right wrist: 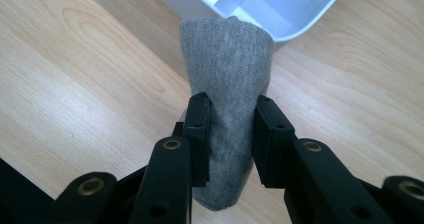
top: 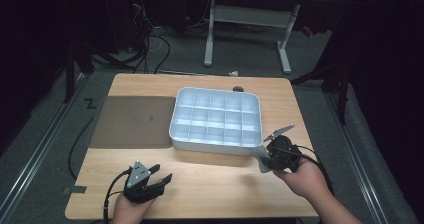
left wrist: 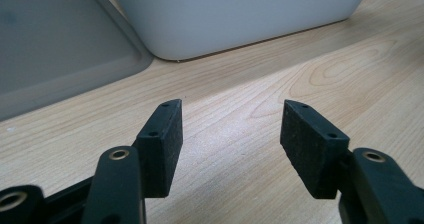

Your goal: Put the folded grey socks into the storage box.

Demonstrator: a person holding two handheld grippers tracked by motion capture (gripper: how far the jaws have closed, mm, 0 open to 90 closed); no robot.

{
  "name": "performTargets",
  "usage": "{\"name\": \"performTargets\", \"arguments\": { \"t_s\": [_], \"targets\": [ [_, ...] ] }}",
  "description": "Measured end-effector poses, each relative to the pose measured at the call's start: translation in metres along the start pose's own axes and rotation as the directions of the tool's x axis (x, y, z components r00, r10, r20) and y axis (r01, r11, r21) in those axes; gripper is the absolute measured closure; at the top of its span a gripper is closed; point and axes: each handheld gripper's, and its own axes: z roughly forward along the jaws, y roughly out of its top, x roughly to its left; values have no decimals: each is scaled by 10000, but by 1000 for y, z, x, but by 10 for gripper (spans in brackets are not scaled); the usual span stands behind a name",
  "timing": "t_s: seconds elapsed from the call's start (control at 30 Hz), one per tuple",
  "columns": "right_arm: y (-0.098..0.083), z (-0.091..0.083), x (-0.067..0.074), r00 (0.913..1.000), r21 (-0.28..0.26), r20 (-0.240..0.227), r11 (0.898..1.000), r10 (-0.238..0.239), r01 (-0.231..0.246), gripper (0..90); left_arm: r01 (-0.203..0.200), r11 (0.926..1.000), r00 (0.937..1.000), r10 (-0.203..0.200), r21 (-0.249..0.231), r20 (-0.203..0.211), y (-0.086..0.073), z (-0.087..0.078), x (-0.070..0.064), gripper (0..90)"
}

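Item: right gripper (right wrist: 227, 119), black jaws pinched on a grey knitted fabric piece, rolled or folded into a soft bundle (right wrist: 226, 79); the cloth is squeezed between the pads, with its upper end fanning out above them and its lower end hanging below. In the high view the same right gripper (top: 274, 154) is seen held just off the near right corner of a white plastic tray divided into many small square compartments (top: 182, 135), all of which appear empty. Item: left gripper (left wrist: 230, 134), jaws spread wide, nothing between them, only bare wood seen in the gap; it is held low over the near left part of the light wooden table (top: 210, 184), well apart from the tray. Item: flat grey rectangular mat or lid (top: 132, 121), laid on the table just left of the tray, touching or nearly touching its side. Assessed step: the bundle is judged to be on its way into a compartment. Risks noted: the loose upper end may be snagged on the tray rim or a divider, so that the cloth is dragged out of the pinch; the bundle may unroll once released and be left draped across two cells; the light tray may be shoved if the corner is struck, since it is not steadied by the left gripper.
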Motion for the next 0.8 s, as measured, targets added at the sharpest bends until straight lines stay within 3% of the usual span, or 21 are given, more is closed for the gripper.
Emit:
{"name": "performTargets", "arguments": {
  "t_s": [0.23,0.8],
  "targets": [
    [25,-5,-5,9998,134,-19,9997,-198,199,723,32,10000,10000,-32,22,48,0,0,-1,434],
    [67,5,-24,9999,619,-100,9980,128,-121,723,10,9999,9998,-13,123,223,-1,0,0,448]
  ]
}}
